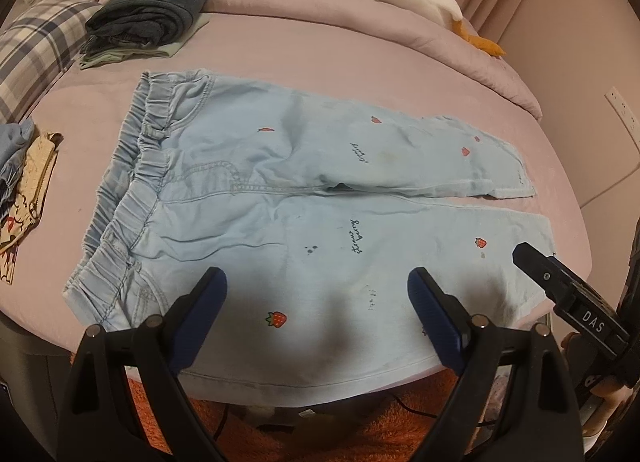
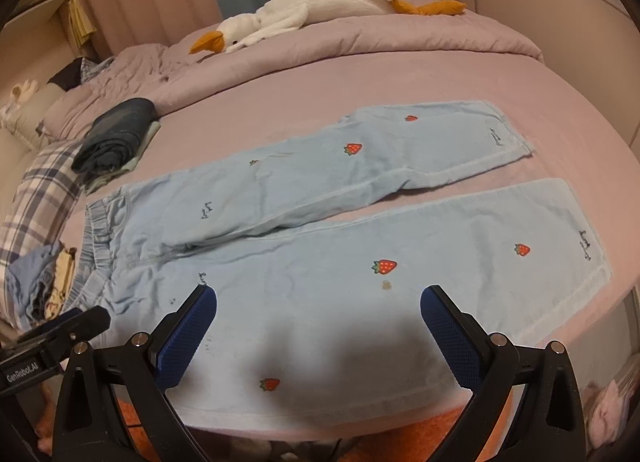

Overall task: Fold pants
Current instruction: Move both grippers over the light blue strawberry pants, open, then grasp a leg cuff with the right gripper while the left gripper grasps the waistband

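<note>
Pink bed (image 1: 320, 58) holds light blue pants (image 1: 280, 198) spread flat by its near edge; left gripper (image 1: 316, 290) and right gripper (image 2: 318, 306) hang above them, fingers wide, holding nothing; only the left view shows the waistband (image 1: 132, 166) clearly; toy goose (image 2: 304, 6) lies at the far edge.

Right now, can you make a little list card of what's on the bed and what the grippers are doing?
pants: light blue pants with strawberry print, spread flat, both legs laid out, not yet folded
waistband: elastic waistband at the left end
surface: bed with pink sheet
left gripper: left gripper open, over the near leg, holding nothing
right gripper: right gripper open, over the near leg nearer the hem, holding nothing
folded pile: dark folded clothes at the far left
toy: white plush goose on the far side
</note>
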A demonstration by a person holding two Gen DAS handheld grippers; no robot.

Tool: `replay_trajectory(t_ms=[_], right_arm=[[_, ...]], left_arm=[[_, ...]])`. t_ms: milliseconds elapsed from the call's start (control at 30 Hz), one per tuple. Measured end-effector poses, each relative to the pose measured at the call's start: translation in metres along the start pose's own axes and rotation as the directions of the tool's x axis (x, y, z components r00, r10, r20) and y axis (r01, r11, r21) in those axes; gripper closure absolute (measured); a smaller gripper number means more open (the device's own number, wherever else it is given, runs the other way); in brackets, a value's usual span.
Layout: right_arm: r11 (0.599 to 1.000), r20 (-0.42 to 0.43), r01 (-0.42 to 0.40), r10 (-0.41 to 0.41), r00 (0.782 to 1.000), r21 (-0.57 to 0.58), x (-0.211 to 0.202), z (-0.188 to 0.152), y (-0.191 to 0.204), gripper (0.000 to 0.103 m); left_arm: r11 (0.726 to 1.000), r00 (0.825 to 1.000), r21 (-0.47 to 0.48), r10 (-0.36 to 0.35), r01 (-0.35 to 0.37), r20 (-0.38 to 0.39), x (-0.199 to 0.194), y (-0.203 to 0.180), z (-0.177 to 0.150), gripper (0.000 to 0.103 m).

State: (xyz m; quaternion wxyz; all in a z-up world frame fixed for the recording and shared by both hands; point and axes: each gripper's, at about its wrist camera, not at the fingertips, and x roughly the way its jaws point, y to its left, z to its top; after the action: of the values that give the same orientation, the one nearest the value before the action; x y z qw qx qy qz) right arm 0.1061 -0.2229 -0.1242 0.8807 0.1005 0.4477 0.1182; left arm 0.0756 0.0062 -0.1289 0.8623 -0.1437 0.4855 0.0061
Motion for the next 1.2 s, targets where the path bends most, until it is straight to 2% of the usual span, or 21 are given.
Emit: replay_trajectory(t_ms=[233,367,733,933,1100,1200], right_arm=[[1.0,-0.006,0.015,-0.015,1.0,0.012,0.0,-0.001,-0.006,0.001],[0.999,0.002,0.02,-0.02,1.0,0.026,-0.001,-0.001,-0.011,0.001],[0.998,-0.007,0.046,-0.046,0.999,0.052,0.003,-0.001,-0.021,0.001],[0.992,-0.025,0.101,-0.099,0.995,0.079,0.01,-0.004,-0.038,0.001],[0.974,-0.041,0.174,-0.169,0.985,0.145,0.013,-0.007,-0.073,0.001],[0.955,-0.044,0.217,-0.213,0.976,0.203,0.011,-0.008,-0.103,0.001]], left_arm=[[1.0,1.0,0.014,-0.003,0.003,0.0,0.004,-0.003,0.0,0.012],[1.0,1.0,-0.001,-0.007,0.007,-0.019,0.009,0.001,0.002,0.019],[0.999,1.0,-0.042,0.003,-0.003,-0.009,0.01,0.018,0.006,0.019],[0.989,0.997,-0.129,0.073,-0.073,-0.003,0.007,0.064,0.006,0.019],[0.954,0.99,-0.265,0.136,-0.138,-0.026,0.005,0.117,-0.005,0.018],[0.937,0.978,-0.278,0.207,-0.21,-0.043,0.009,0.132,-0.01,0.018]])
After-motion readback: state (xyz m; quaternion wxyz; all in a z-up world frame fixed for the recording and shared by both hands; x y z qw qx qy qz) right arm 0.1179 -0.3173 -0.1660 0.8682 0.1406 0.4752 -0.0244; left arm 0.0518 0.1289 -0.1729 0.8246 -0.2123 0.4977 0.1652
